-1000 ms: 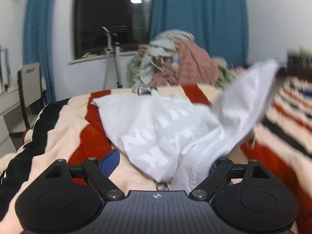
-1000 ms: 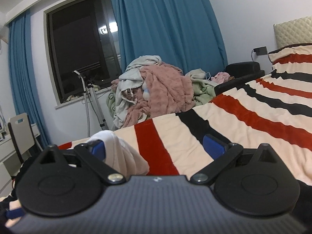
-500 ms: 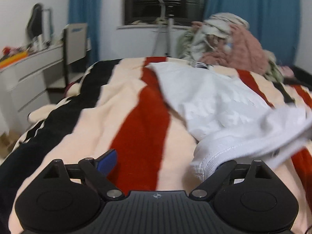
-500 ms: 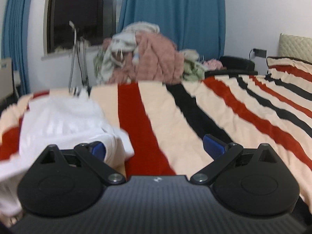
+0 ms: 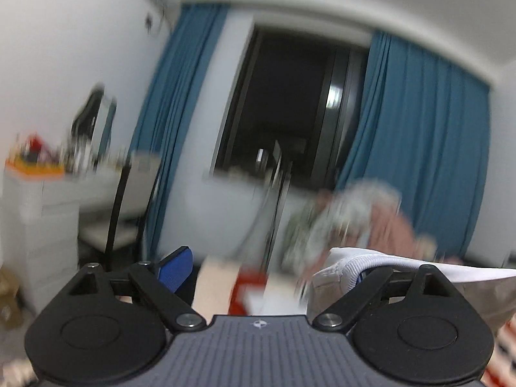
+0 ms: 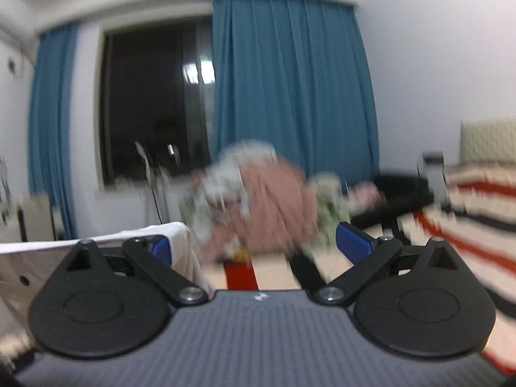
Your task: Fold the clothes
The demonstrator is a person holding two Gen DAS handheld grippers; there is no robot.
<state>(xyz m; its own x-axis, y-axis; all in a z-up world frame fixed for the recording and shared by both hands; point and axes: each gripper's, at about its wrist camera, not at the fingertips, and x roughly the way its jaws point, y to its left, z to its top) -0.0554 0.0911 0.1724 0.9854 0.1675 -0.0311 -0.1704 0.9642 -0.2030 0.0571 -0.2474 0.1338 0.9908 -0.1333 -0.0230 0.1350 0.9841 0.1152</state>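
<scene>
A white garment (image 5: 403, 266) hangs over the right finger of my left gripper (image 5: 267, 272), whose fingers stand wide apart; the left blue pad (image 5: 175, 271) is bare. In the right wrist view the same white garment (image 6: 48, 264) wraps the left finger of my right gripper (image 6: 254, 245), also wide apart, with its right blue pad (image 6: 351, 242) bare. The cloth stretches off to the side between the two grippers, raised above the striped blanket (image 6: 477, 206). Both views are motion-blurred.
A pile of pink and pale clothes (image 6: 271, 206) sits at the bed's far end, below a dark window (image 6: 145, 103) with blue curtains (image 6: 290, 80). White drawers (image 5: 38, 225) and a chair (image 5: 122, 213) stand to the left. A padded headboard (image 6: 487, 138) is at the right.
Both grippers have swung upward, so the views now show window and ceiling instead of the bed. The white garment has come up off the blanket with them.
</scene>
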